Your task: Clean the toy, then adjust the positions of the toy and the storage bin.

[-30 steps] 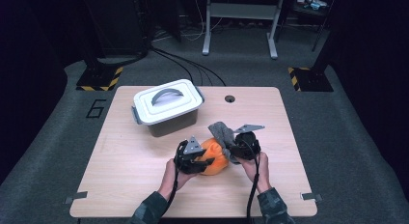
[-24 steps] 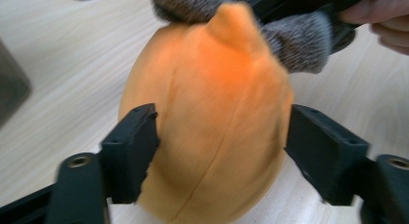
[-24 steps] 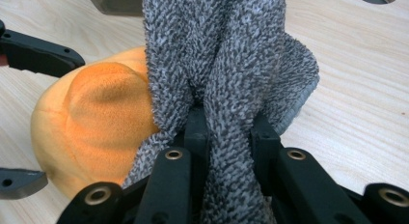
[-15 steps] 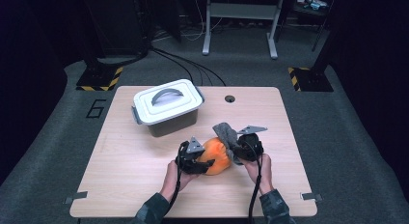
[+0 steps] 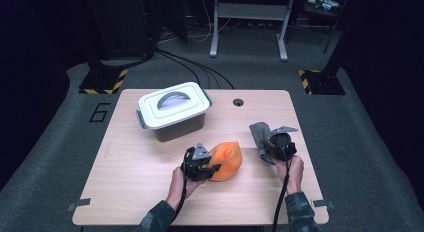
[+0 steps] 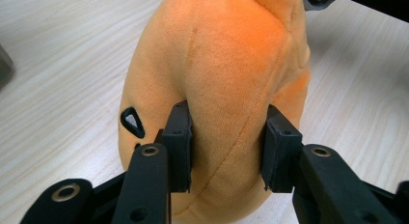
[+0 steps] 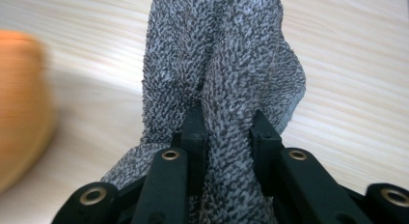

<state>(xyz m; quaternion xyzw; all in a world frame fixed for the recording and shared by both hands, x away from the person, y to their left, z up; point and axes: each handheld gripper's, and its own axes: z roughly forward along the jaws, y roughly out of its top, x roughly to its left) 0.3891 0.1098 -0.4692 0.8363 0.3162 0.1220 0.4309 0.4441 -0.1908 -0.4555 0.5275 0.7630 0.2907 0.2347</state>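
Separation of two soft items is the step judged to be in hand. The left gripper [image 6: 224,151] is clamping the orange plush toy [image 6: 226,84], jaws having just been closing, pads pressing into its body; the toy is lying on the wooden table [image 5: 125,177] near the front centre. The right gripper [image 7: 226,137] is gripping a bunched grey towel [image 7: 217,55] with jaws tight on the fabric, off to the toy's right. A lidded grey box [image 5: 172,112] is sitting behind. Stowing either item likely requires removing that lid first.

One orange plush toy [image 5: 226,161], one grey cloth [image 5: 259,134], one lidded bin [image 5: 172,112]
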